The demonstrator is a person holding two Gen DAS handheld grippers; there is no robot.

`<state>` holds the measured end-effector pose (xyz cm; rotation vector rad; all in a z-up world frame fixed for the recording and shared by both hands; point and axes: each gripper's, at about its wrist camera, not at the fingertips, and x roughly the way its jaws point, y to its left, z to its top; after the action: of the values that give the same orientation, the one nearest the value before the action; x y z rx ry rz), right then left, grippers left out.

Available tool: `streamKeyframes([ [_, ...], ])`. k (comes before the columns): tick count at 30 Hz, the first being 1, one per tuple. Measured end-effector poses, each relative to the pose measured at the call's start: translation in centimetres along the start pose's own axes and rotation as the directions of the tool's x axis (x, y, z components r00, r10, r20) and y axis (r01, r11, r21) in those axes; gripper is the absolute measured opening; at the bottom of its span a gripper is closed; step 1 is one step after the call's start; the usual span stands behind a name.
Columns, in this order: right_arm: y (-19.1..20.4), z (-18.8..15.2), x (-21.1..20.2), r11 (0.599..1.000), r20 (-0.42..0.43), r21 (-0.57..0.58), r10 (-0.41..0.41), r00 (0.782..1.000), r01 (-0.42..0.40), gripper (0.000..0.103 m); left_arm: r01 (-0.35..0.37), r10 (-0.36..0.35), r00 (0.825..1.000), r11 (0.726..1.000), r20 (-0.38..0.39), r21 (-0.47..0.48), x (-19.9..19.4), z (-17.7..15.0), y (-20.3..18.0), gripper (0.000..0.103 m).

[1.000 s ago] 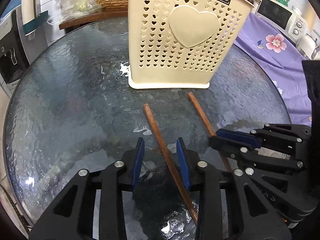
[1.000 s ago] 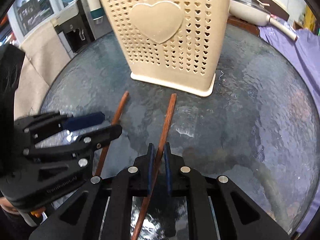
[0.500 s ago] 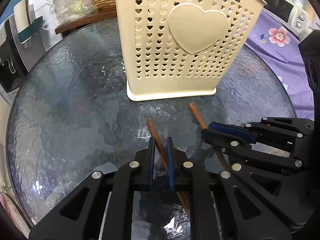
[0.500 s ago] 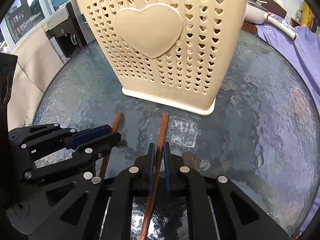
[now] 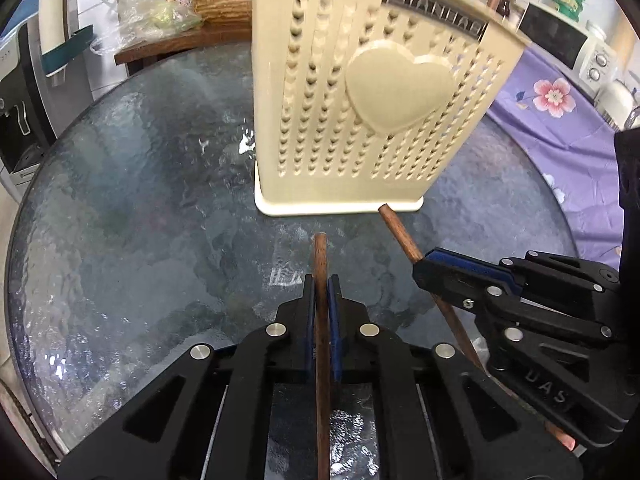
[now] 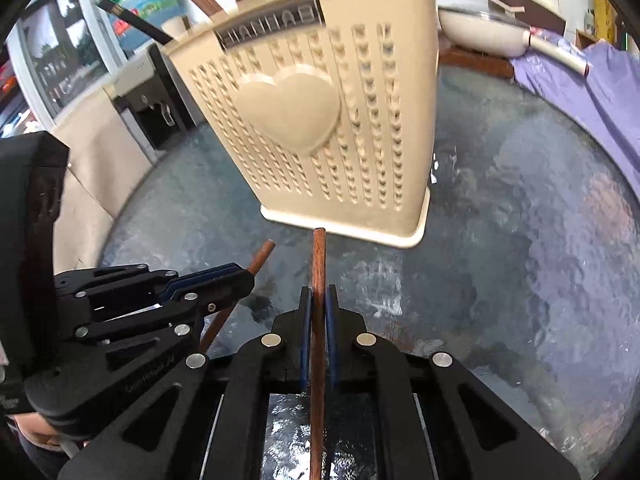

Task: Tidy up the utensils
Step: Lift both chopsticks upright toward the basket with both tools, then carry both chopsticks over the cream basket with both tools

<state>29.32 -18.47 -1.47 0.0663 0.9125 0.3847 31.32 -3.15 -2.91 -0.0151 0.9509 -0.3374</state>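
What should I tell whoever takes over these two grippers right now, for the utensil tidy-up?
Left gripper: jaws shut on the left chopstick.
Right gripper: jaws shut on the right chopstick.
Both sticks point toward the cream utensil holder, which stands upright on the glass table; their tips sit near its base.
Done: both chopsticks gripped. A few utensils already stand in the holder.
Left: raise each stick over the holder's rim, drop it in, open the jaws. The sticks lie close together, so going one at a time is probably safer.
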Motion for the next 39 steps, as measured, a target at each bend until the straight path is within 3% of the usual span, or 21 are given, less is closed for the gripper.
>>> streamKeyframes([
  [4, 0.3, -0.1, -2.3, 0.999, 0.079, -0.009, 0.038, 0.996, -0.037, 0.007, 0.015, -0.014, 0.998, 1.0, 0.061, -0.013, -2.5, 0.3, 0.0, 0.007],
  [11, 1.0, -0.1, -7.8, 0.992, 0.233, -0.063, 0.12, 0.965, -0.108, 0.007, 0.025, -0.024, 0.982, 1.0, 0.185, -0.001, -8.0, 0.5, -0.2, 0.007],
  [15, 1.4, -0.3, -10.1, 0.988, 0.281, -0.109, 0.132, 0.951, -0.105, 0.007, 0.019, -0.023, 0.971, 1.0, 0.236, 0.021, -10.6, 0.4, -0.3, 0.007],
  [26, 1.0, 0.1, -14.2, 0.975, 0.324, -0.133, 0.211, 0.922, -0.177, 0.007, 0.033, -0.052, 0.946, 0.997, 0.319, 0.063, -15.6, -0.1, -1.4, 0.007],
  [39, 1.7, 0.5, -17.4, 0.965, 0.359, -0.188, 0.24, 0.902, -0.181, 0.006, 0.003, -0.045, 0.911, 0.995, 0.41, 0.104, -19.7, 0.1, -2.3, 0.007],
])
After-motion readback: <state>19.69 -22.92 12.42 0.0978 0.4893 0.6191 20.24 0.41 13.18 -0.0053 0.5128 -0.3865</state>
